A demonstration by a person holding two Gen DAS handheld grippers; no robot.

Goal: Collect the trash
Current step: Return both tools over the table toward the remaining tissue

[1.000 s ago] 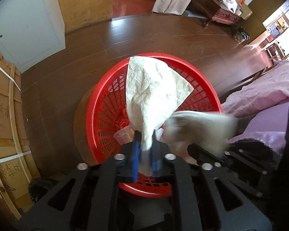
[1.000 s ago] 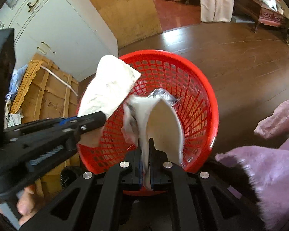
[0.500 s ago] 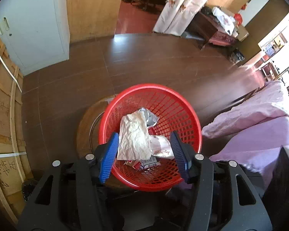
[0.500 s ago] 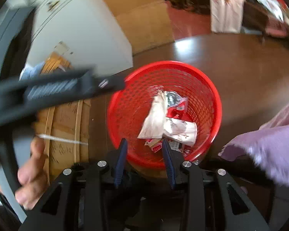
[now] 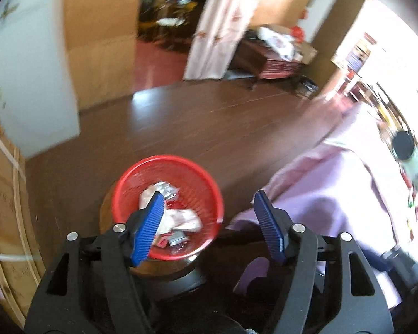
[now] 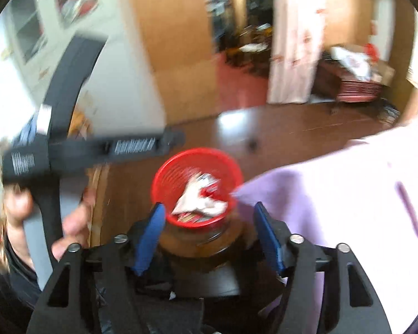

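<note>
Crumpled paper and wrapper trash point(image 5: 170, 214) is lying inside the red mesh basket point(image 5: 214, 194), which is sitting on a round wooden stool point(image 6: 192, 247) on the dark floor point(image 5: 209, 122). Above it, the left tool point(image 5: 209, 217) is hanging spread wide and pinching nothing; the right tool point(image 6: 209, 222) is likewise spread and carrying nothing. A pink bedspread point(image 5: 334, 194) is lying just beside the basket.

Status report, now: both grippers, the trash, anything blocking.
Left gripper open, empty. Right gripper open, empty. Paper trash lies inside the red basket. Nothing blocking the basket; pink bedding beside it.
</note>
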